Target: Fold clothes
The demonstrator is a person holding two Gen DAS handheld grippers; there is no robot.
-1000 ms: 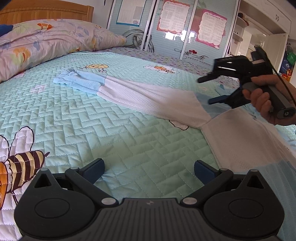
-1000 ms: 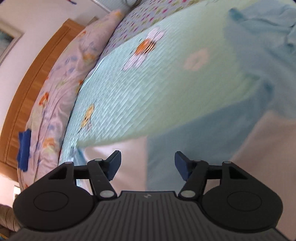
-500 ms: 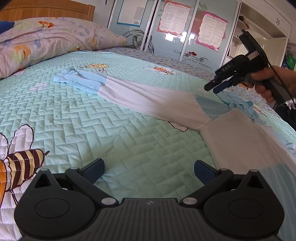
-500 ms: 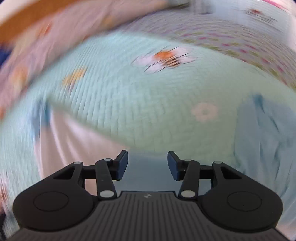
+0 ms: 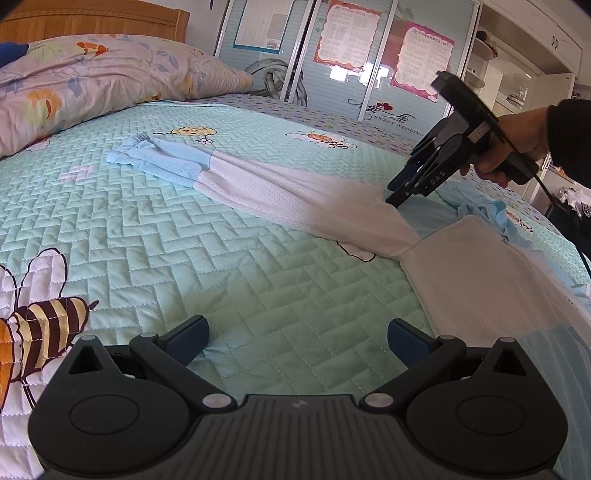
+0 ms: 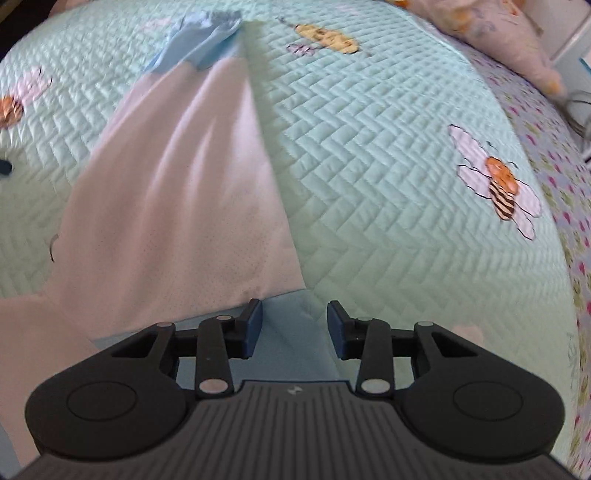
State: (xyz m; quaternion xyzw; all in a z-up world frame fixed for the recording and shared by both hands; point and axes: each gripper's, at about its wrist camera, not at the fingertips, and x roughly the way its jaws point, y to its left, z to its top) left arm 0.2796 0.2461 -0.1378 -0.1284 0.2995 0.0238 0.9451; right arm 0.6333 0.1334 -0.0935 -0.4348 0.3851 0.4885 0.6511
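Observation:
A white mesh garment point(image 5: 303, 199) with light blue panels lies spread on the bed. Its long sleeve ends in a blue cuff point(image 5: 155, 162) at the far left. Its body point(image 5: 487, 280) lies at the right. My left gripper point(image 5: 297, 334) is open and empty, low over the quilt in front of the garment. My right gripper point(image 6: 294, 319) is open, its jaws partly closed, and hovers over the blue shoulder panel point(image 6: 291, 347) where the sleeve point(image 6: 177, 192) joins the body. In the left wrist view it point(image 5: 393, 199) points down at that spot.
The bed has a mint quilt point(image 5: 184, 243) with bee prints. A floral pillow point(image 5: 92, 81) and wooden headboard point(image 5: 96, 22) are at the far left. Crumpled blue cloth point(image 5: 491, 210) lies past the garment. Wardrobe doors point(image 5: 351, 55) stand behind the bed.
My right gripper swung down from above the bed to the sleeve's shoulder, turning to face along the sleeve. Its jaws narrowed. The left gripper stayed still.

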